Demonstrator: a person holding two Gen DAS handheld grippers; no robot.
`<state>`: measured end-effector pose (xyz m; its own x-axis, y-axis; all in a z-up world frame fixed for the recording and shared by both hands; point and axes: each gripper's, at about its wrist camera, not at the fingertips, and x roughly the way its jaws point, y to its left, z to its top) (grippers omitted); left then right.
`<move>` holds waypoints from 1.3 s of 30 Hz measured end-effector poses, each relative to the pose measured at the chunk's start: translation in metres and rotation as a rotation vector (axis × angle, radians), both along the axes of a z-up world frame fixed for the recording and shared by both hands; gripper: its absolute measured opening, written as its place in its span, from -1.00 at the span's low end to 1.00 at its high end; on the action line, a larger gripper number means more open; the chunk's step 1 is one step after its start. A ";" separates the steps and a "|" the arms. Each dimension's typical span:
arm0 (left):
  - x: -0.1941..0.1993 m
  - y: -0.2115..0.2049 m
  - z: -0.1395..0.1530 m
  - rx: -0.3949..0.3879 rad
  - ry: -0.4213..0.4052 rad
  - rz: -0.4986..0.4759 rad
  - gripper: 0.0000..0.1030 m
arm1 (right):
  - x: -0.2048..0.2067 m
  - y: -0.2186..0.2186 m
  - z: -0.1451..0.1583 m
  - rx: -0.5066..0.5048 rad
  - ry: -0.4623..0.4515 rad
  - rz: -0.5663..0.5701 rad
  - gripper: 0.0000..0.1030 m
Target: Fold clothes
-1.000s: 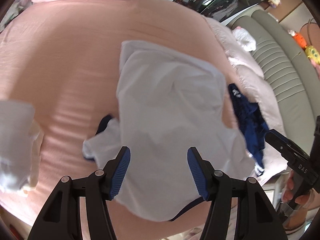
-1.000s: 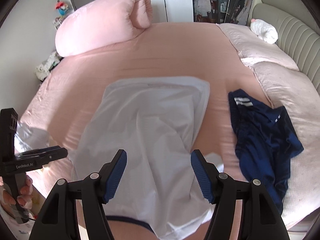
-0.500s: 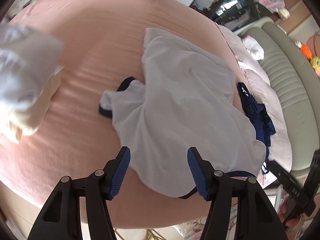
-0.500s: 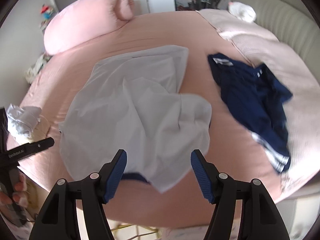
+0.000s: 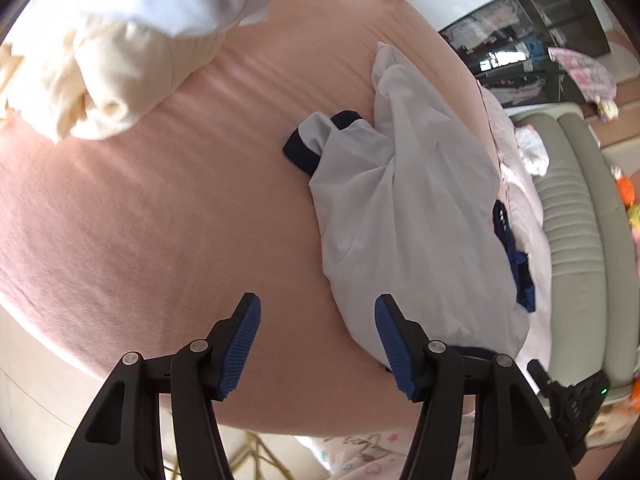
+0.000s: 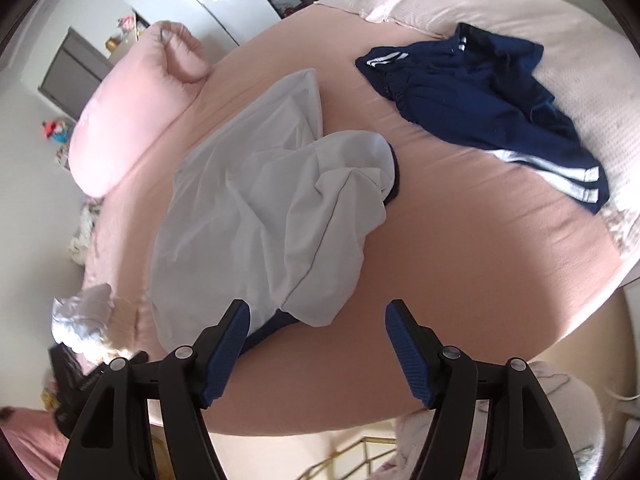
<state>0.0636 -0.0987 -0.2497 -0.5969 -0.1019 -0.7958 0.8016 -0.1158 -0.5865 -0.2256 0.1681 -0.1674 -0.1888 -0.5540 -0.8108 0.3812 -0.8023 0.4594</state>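
Your left tongs [image 5: 318, 344] hang half open and empty, your right tongs [image 6: 318, 350] empty and opening; the white T-shirt [image 6: 260, 216] at 12 o'clock lies only partly folded, the navy shorts [image 6: 480, 96] at 1 o'clock untouched.

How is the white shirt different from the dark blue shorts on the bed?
The white shirt is pale with dark blue trim; the dark blue shorts are navy with white stripes. The white shirt looks bigger and lies mid-bed, while the dark blue shorts lie farther off, partly on the pale blanket. Both are crumpled, unfolded, and resting on the pink bed, with neither gripper touching them.
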 end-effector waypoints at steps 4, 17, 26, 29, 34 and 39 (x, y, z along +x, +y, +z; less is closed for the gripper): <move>0.001 -0.005 -0.015 0.078 0.106 0.072 0.10 | -0.011 0.009 -0.013 -0.077 -0.079 -0.097 0.37; -0.008 -0.025 -0.041 0.231 0.302 0.264 0.28 | -0.057 0.025 -0.060 -0.263 -0.298 -0.353 0.46; -0.020 -0.033 -0.039 0.236 0.318 0.309 0.66 | -0.077 0.005 -0.082 -0.349 -0.390 -0.404 0.46; -0.030 -0.035 -0.037 0.208 0.288 0.288 0.66 | -0.084 -0.004 -0.087 -0.364 -0.404 -0.385 0.46; -0.031 -0.036 -0.037 0.174 0.298 0.252 0.60 | -0.088 -0.006 -0.103 -0.393 -0.433 -0.427 0.46; -0.036 -0.035 -0.045 0.208 0.287 0.236 -0.46 | -0.086 -0.006 -0.112 -0.340 -0.424 -0.428 -0.21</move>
